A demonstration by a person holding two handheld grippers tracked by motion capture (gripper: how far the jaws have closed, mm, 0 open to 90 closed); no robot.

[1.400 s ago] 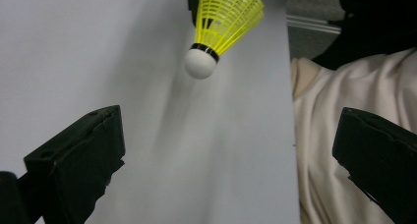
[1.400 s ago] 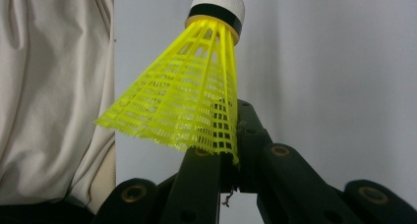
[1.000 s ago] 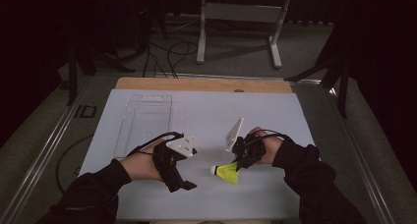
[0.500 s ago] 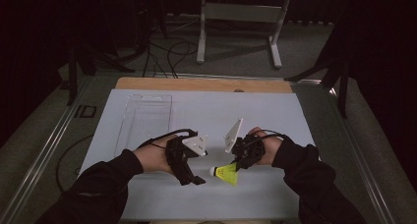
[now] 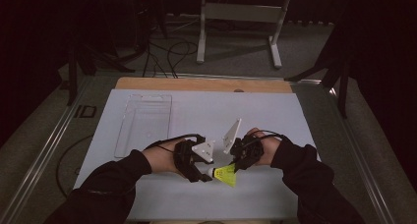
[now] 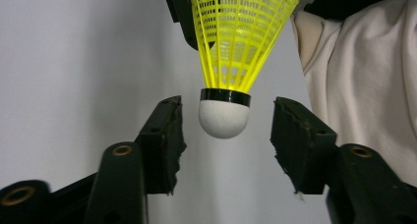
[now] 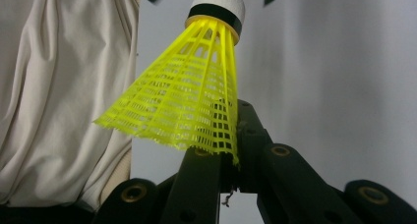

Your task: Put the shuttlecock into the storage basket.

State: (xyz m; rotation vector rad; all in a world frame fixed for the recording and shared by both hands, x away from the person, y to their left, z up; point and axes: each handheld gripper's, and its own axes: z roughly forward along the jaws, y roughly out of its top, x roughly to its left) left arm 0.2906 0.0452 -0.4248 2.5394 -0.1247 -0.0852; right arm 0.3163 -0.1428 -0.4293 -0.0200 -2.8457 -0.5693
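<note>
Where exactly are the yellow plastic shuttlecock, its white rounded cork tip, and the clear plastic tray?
Yellow plastic shuttlecock [image 7: 187, 106], right gripper view, on its mesh skirt.
White rounded cork tip [image 6: 223, 118], left gripper view, on its dome.
Clear plastic tray [image 5: 145, 121], high view, on its flat bottom.

The shuttlecock [image 6: 236, 52] skirt runs off the top edge in the left gripper view. In the right gripper view its white cap [image 7: 219, 3] is cut off above.

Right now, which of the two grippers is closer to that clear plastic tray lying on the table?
Left. The left gripper sits just off the clear tray's near right corner; the right gripper, pinching the yellow shuttlecock, is farther right.
</note>
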